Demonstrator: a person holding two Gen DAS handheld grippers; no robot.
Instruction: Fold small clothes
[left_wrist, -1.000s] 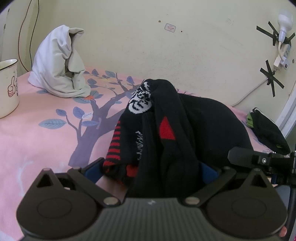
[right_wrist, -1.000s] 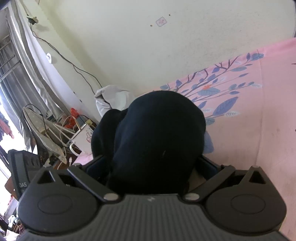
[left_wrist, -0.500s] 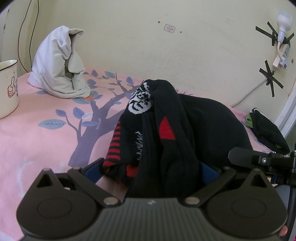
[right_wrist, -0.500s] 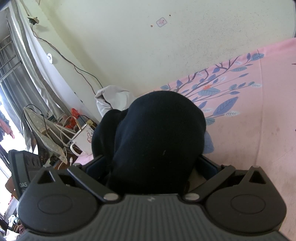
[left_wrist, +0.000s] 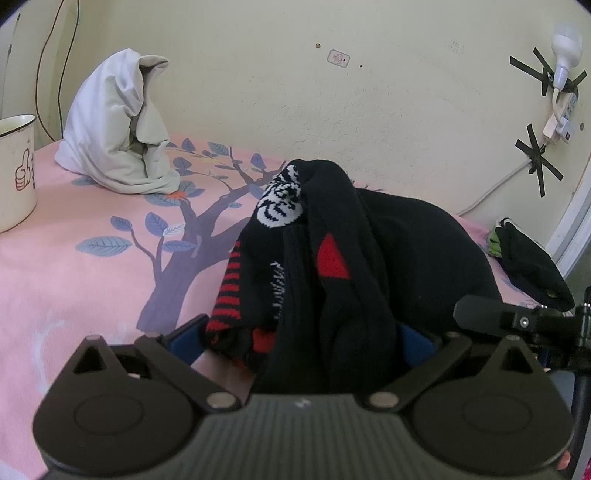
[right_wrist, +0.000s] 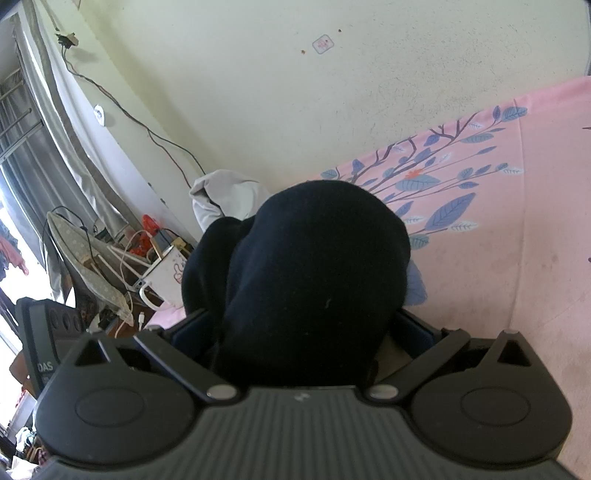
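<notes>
Left wrist: left claw (left_wrist: 301, 336) pinches black knit sock with red and white pattern (left_wrist: 314, 254), bunched over pink tree-print bedsheet (left_wrist: 92, 266). White crumpled cloth (left_wrist: 118, 129) far left.
Right wrist: right claw (right_wrist: 303, 328) pinches plain black end of the sock (right_wrist: 314, 266), above the bedsheet (right_wrist: 517, 221).

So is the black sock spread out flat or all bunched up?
Bunched up. The black sock rises in a crumpled hump between the left gripper fingers, its red stripes and white pattern creased, not flat on the pink sheet.

Pink bedsheet (left_wrist: 74, 280): white cloth (left_wrist: 114, 129), mug (left_wrist: 14, 170), dark garment (left_wrist: 532, 269)
</notes>
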